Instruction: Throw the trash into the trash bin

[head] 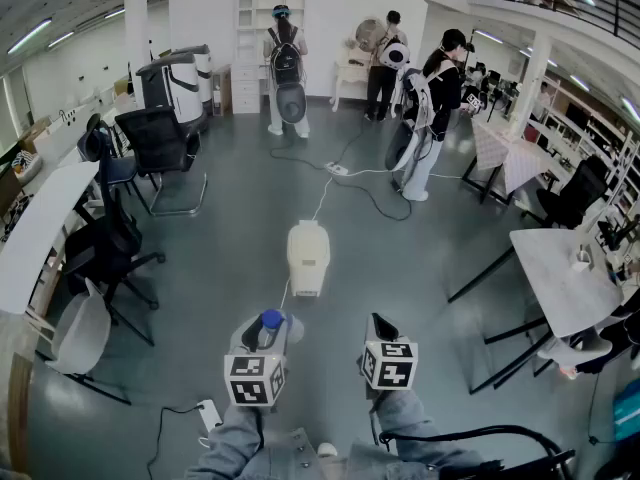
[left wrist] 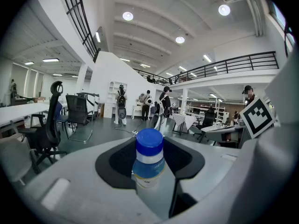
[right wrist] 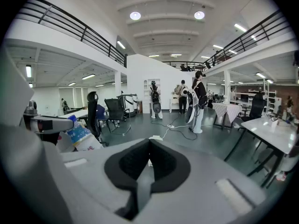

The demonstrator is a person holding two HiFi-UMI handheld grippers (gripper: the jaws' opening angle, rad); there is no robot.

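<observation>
Big open office hall, grey floor (head: 240,238) running out ahead of me, desks and chairs down both sides, people standing at the far end.

The trash bin (head: 308,258) is a pale, rounded thing standing alone on that floor. It's dead ahead and a touch right of my left gripper (head: 265,328), falling between the lines of my two grippers. It's well apart from both, with nothing in the way but a cable trailing behind it.

Left gripper first: its jaws stand fairly wide and are clamped on the bottle (left wrist: 148,160), a blue-capped plastic one. The bottle stands roughly upright between the pads, cap end up, with its long axis crossing the jaws rather than running along them.

My right gripper (head: 383,326) has its jaws closed together with nothing between them; its own view shows only floor past the tips. That view also shows the bottle off to its left, tilted a little.

The left is the loaded hand and, by my reckoning, the slightly nearer one to the bin. The move should be forward and a shade right, then over the bin's top. I can't tell whether that top is open.

The count: one bottle, one bin, two grippers, one full and one empty.
</observation>
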